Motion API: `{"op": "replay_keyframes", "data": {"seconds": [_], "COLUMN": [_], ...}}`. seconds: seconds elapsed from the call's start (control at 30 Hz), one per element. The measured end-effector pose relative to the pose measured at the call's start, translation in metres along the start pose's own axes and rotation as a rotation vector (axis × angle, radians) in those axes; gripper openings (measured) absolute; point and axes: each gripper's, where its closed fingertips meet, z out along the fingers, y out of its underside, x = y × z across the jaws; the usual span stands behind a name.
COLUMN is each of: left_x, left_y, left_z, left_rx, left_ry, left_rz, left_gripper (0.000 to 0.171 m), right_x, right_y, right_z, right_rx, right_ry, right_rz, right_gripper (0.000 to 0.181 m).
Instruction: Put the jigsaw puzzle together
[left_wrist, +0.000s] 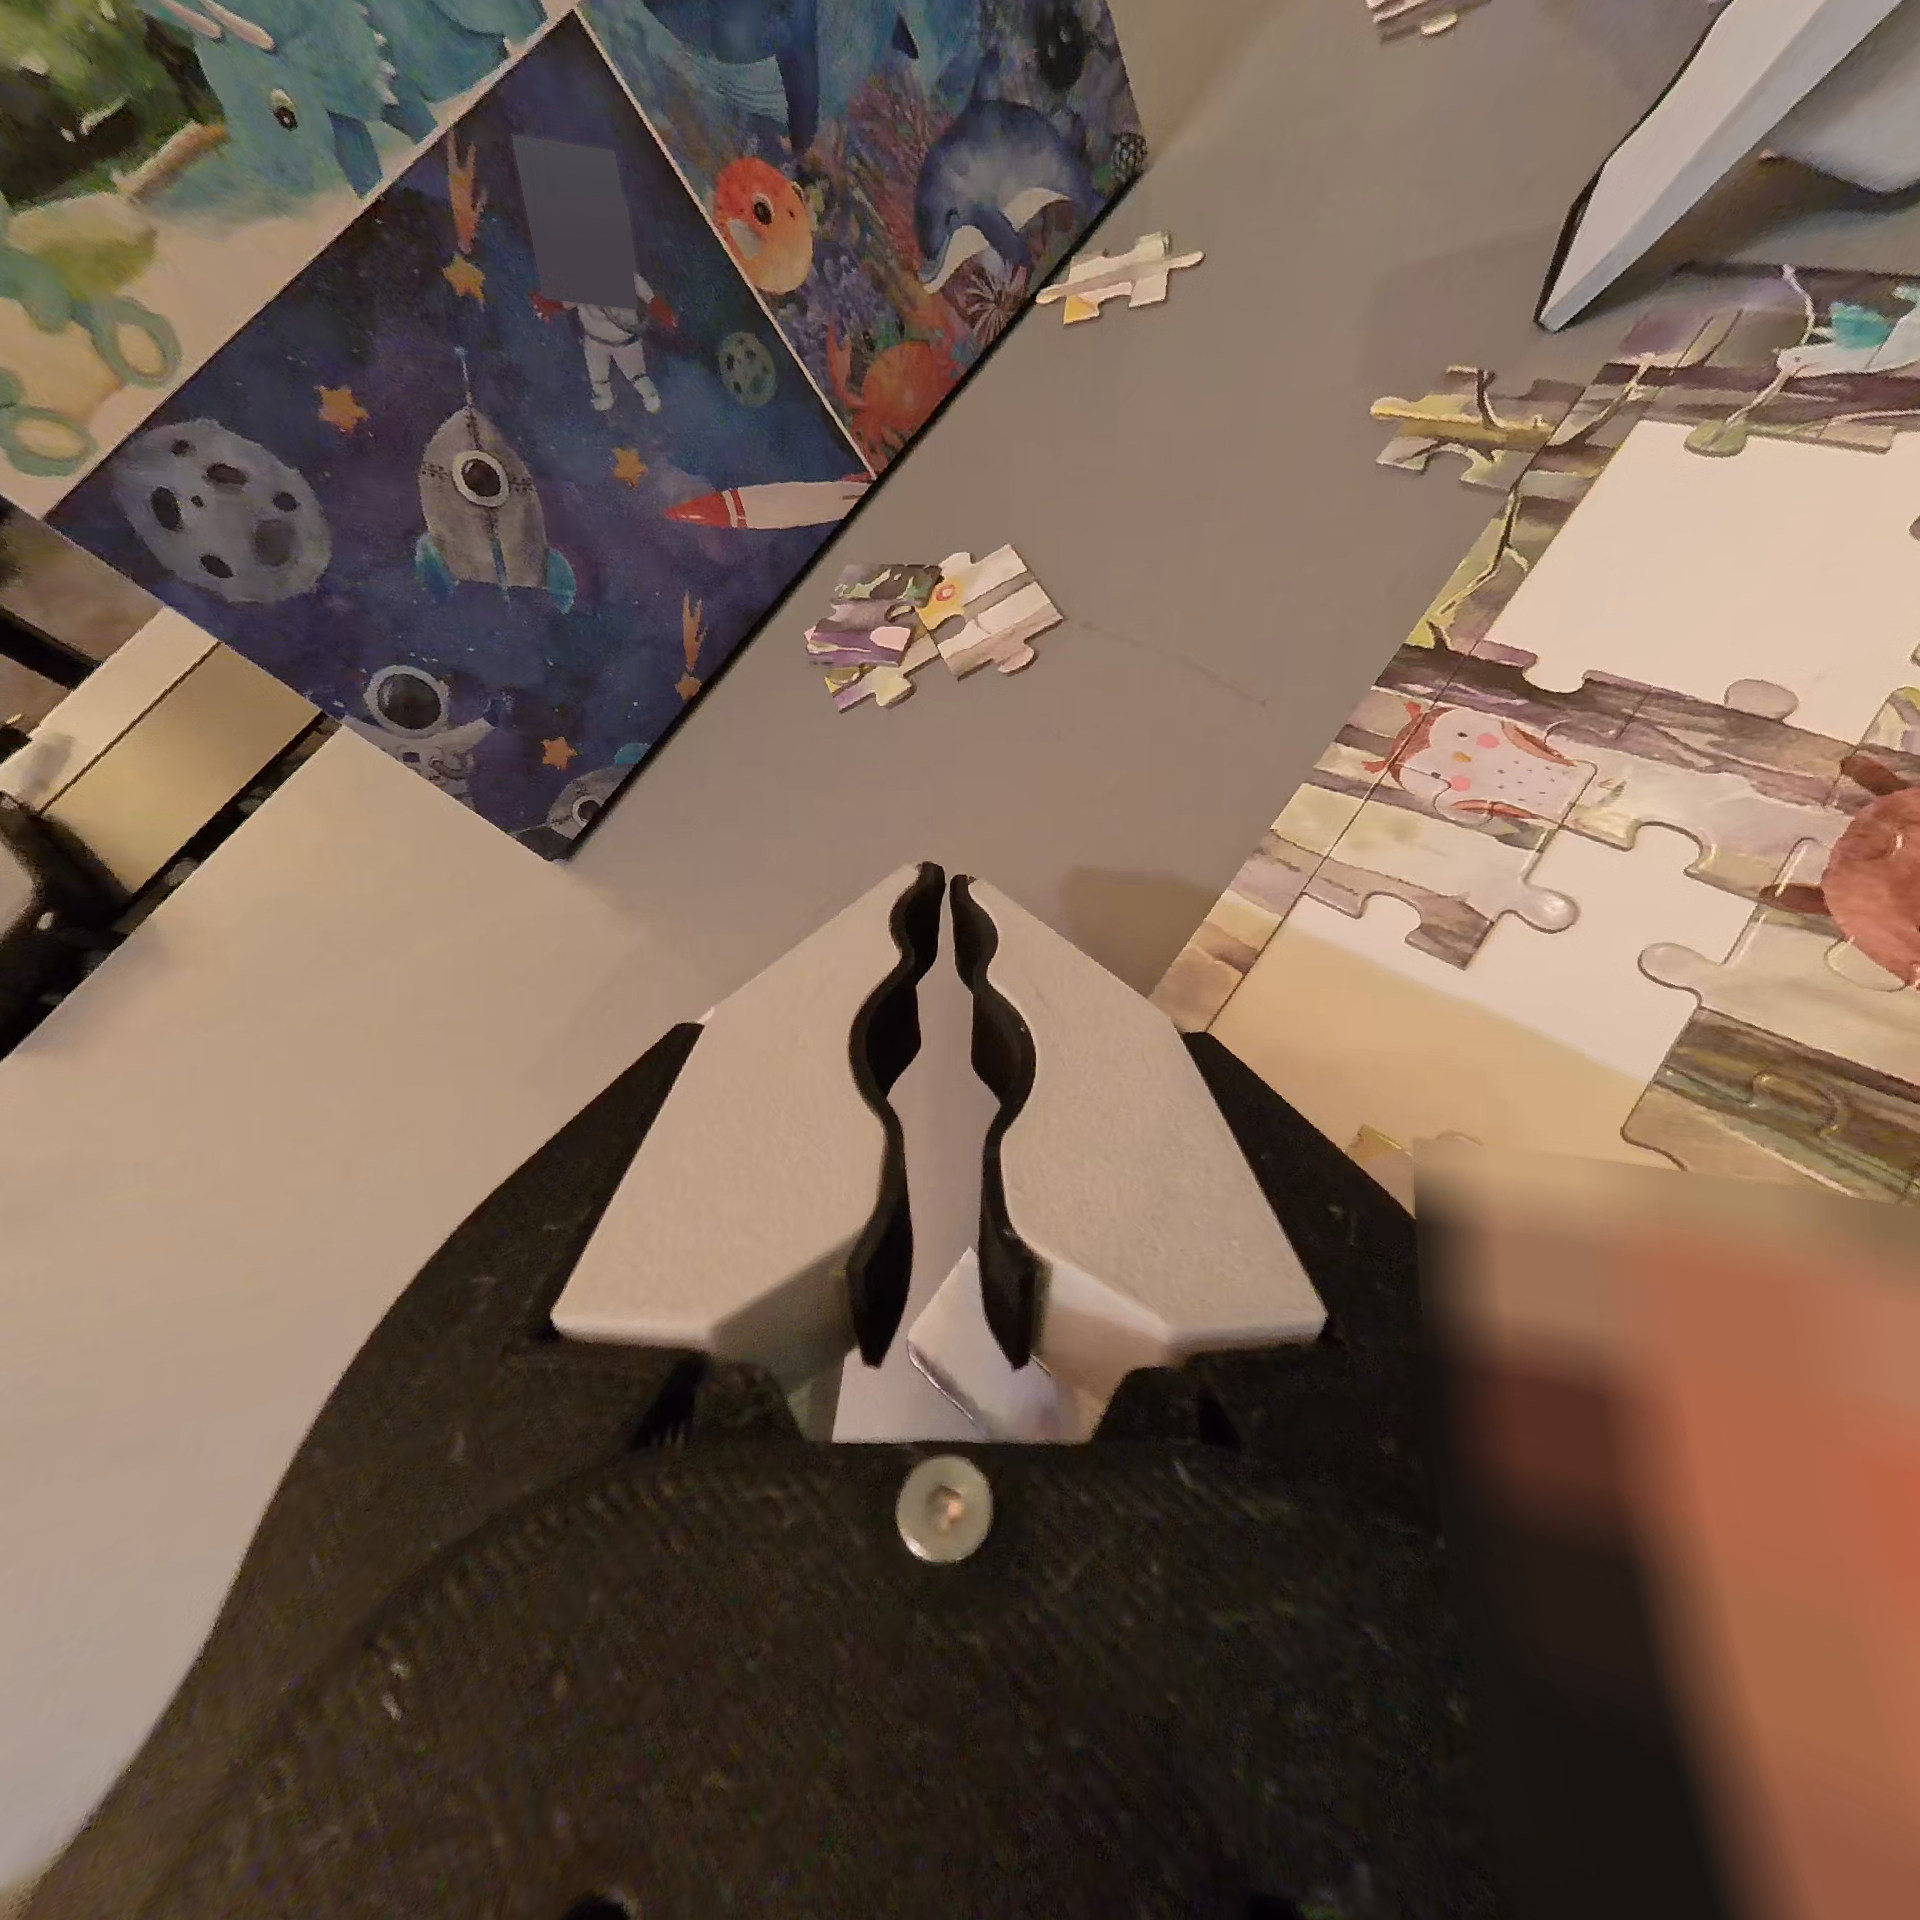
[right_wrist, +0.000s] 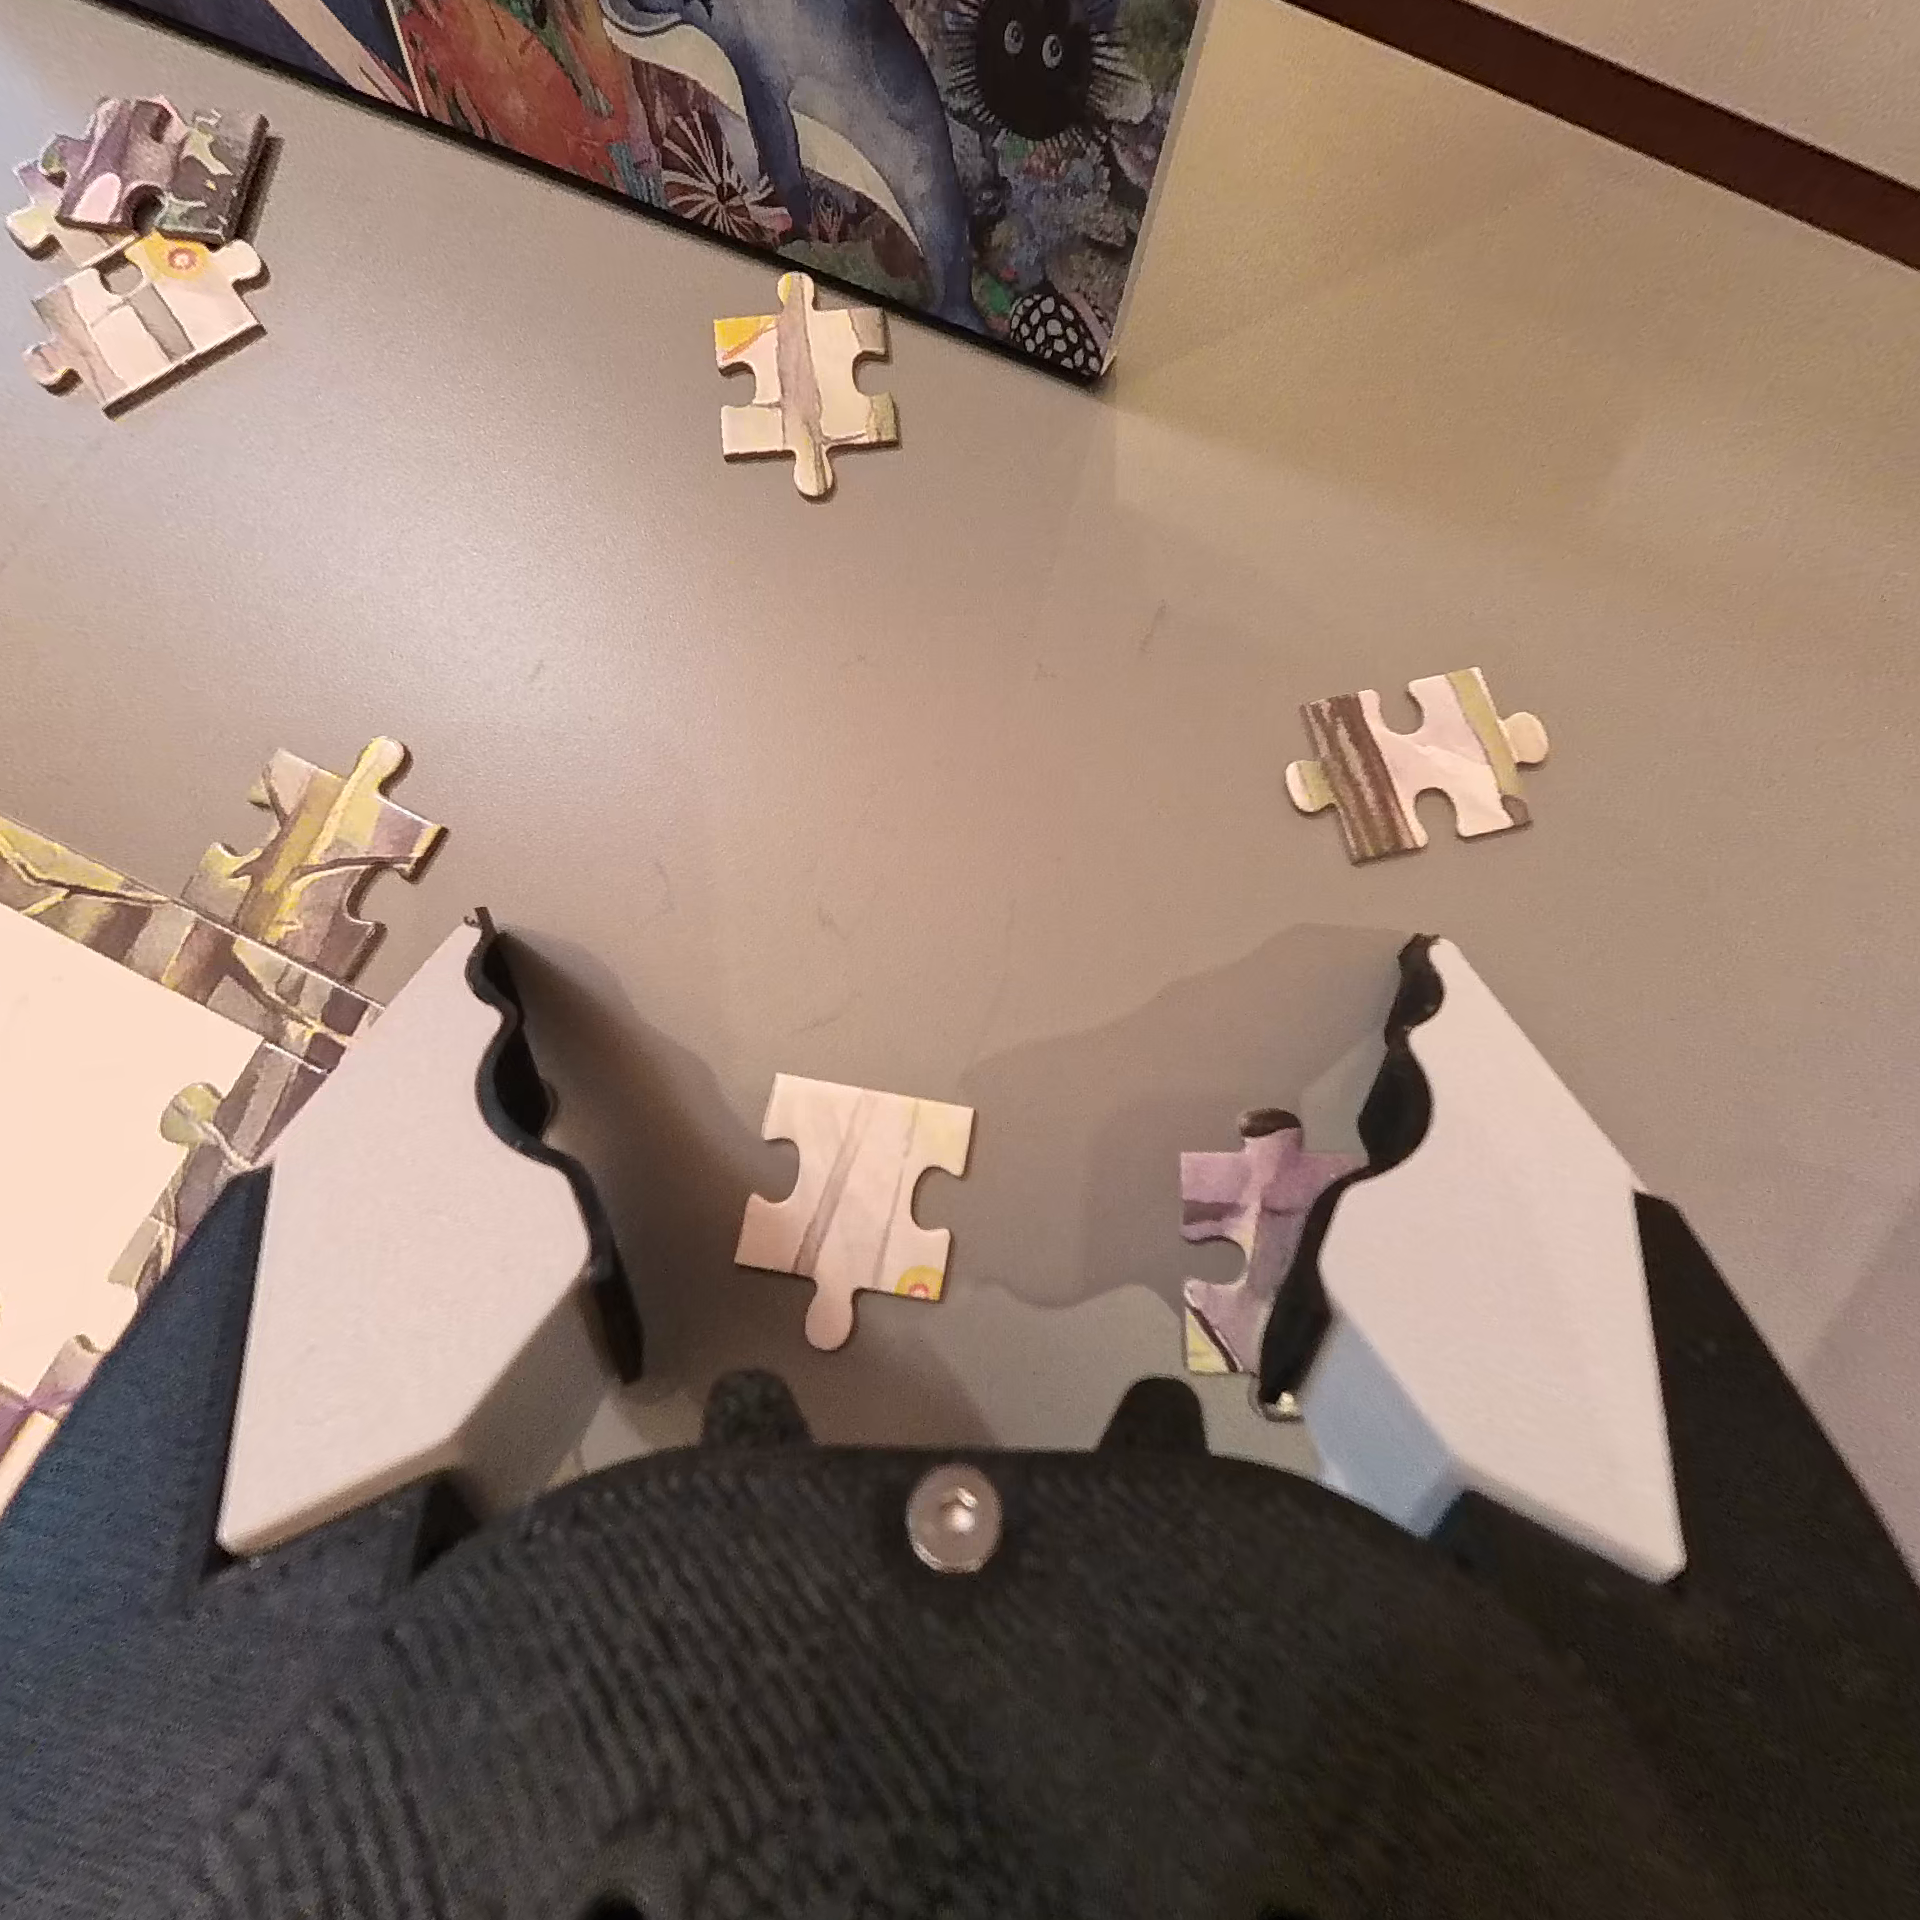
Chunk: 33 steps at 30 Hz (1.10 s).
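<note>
The partly joined jigsaw (left_wrist: 1579, 790) lies at the right of the left wrist view, its border of grey and purple pieces around bare white board. My left gripper (left_wrist: 945, 878) is shut and empty, above the grey table beside the puzzle's left edge. My right gripper (right_wrist: 951, 935) is wide open, low over the table. A pale loose piece (right_wrist: 857, 1210) lies flat between its fingers. A purple piece (right_wrist: 1242, 1236) lies against the inside of the right finger. Other loose pieces lie ahead: one (right_wrist: 805, 384) near the box, one (right_wrist: 1413, 764) at right.
A puzzle box (left_wrist: 457, 457) with space and sea pictures lies at the far left; its corner shows in the right wrist view (right_wrist: 935, 156). A small heap of pieces (left_wrist: 930, 623) lies mid-table. The other gripper's finger (left_wrist: 1745, 135) shows top right. From the left gripper's tips to the partly joined jigsaw (left_wrist: 1579, 790) is close to 11 cm.
</note>
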Motion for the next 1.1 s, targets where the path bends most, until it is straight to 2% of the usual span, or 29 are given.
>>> {"op": "replay_keyframes", "data": {"seconds": [0.3,0.67,1.1], "left_x": [-0.002,-0.006,-0.015], "left_y": [-0.012,-0.014,-0.005], "left_z": [-0.013,-0.02,-0.007], "left_rx": [0.107,0.149,0.061], "left_ry": [0.009,0.053,0.034], "left_rz": [-0.026,-0.114,-0.168], "left_gripper": [0.0,0.0,0.002], "right_x": [0.0,0.0,0.0], "right_y": [0.0,0.0,0.0], "right_z": [0.0,0.0,0.0], "right_rx": [0.0,0.0,0.0], "right_ry": [0.0,0.0,0.0], "right_rz": [0.0,0.0,0.0], "right_gripper": [0.159,0.159,0.159]}}
